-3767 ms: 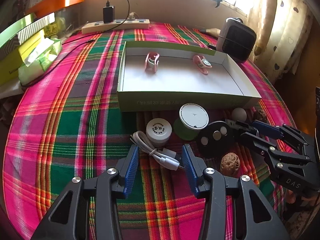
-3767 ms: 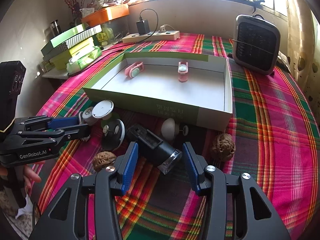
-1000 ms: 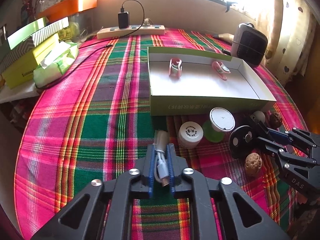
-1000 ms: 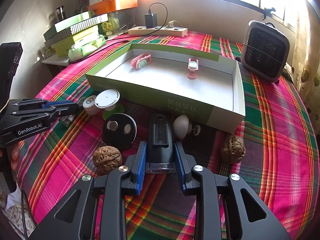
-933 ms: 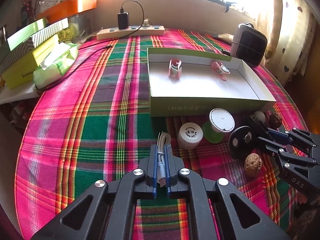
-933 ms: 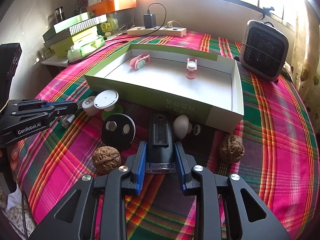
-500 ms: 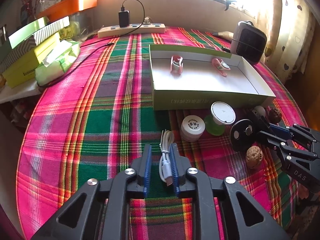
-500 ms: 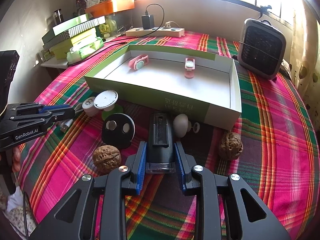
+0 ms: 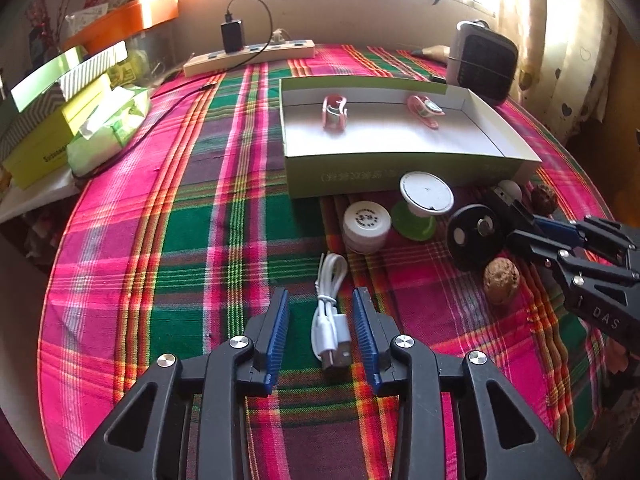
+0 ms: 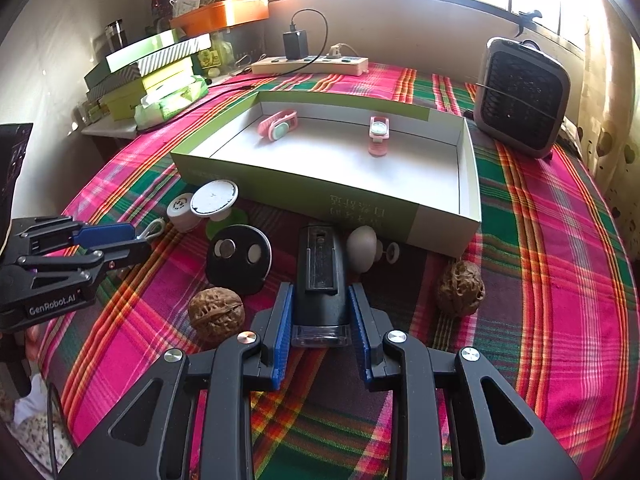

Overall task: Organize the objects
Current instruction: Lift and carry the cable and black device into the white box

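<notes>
While the left gripper (image 9: 322,334) jaws are opening, the white cable (image 9: 329,312) lies loose between them on the plaid surface (image 9: 168,240), untouched. Right gripper (image 10: 320,328) is clamped on the black device (image 10: 320,276); lift it straight, clear the box (image 10: 320,200) wall, set down inside.

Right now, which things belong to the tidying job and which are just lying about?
Job: green box, black device, white cable, walnuts, black disc, white jar.
Lying about: heater, power strip, tissue pack.
</notes>
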`<state>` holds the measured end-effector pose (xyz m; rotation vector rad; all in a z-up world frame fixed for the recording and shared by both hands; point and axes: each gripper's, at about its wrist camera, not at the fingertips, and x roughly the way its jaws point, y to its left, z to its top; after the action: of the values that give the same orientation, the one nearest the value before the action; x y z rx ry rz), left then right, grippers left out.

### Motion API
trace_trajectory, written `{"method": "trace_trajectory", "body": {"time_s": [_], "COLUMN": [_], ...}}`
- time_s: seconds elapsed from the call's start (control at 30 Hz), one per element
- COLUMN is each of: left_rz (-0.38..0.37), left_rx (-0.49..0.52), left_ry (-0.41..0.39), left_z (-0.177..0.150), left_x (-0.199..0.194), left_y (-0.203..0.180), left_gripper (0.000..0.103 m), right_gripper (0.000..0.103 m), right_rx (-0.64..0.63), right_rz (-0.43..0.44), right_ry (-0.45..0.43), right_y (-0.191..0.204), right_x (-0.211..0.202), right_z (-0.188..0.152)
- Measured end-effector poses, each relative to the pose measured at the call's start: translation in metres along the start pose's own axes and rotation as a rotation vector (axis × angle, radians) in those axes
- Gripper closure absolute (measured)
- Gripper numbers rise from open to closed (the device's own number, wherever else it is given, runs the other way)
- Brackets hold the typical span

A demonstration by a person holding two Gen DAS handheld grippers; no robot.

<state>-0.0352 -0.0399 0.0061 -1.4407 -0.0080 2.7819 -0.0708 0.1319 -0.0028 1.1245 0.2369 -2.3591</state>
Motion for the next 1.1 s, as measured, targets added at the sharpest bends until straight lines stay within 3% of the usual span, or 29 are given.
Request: {"method": "trace_trajectory", "body": {"time_s": [0.1, 0.17, 0.23, 0.67, 1.1], "left_rz": [0.004, 0.001, 0.000, -0.015, -0.053], "left_rx": [0.010, 0.009, 0.013, 0.005, 0.011], "left_ry": [-0.011, -0.008, -0.010, -0.022, -0.069], "left_z": [-0.002, -0.001, -0.002, -0.001, 0.021], "left_x": [-0.001, -0.001, -0.002, -0.005, -0.020], "left_y": [-0.001, -0.001, -0.001, -0.005, -0.006], "left_gripper": [0.075, 0.085, 0.087, 0.088, 0.088], "right_gripper": [0.075, 0.075, 0.075, 0.075, 0.075], "right_rx": [0.002, 0.002, 0.002, 0.010, 0.019], "right_rz": [-0.002, -0.003, -0.003, -0.002, -0.004], "right_ry": [0.001, 0.000, 0.000, -0.006, -0.034], "right_y": [0.000, 0.000, 0.000, 0.000, -0.003], "right_x": [0.000, -0.001, -0.001, -0.002, -0.015], "right_z": [0.000, -0.001, -0.001, -0.001, 0.008]}}
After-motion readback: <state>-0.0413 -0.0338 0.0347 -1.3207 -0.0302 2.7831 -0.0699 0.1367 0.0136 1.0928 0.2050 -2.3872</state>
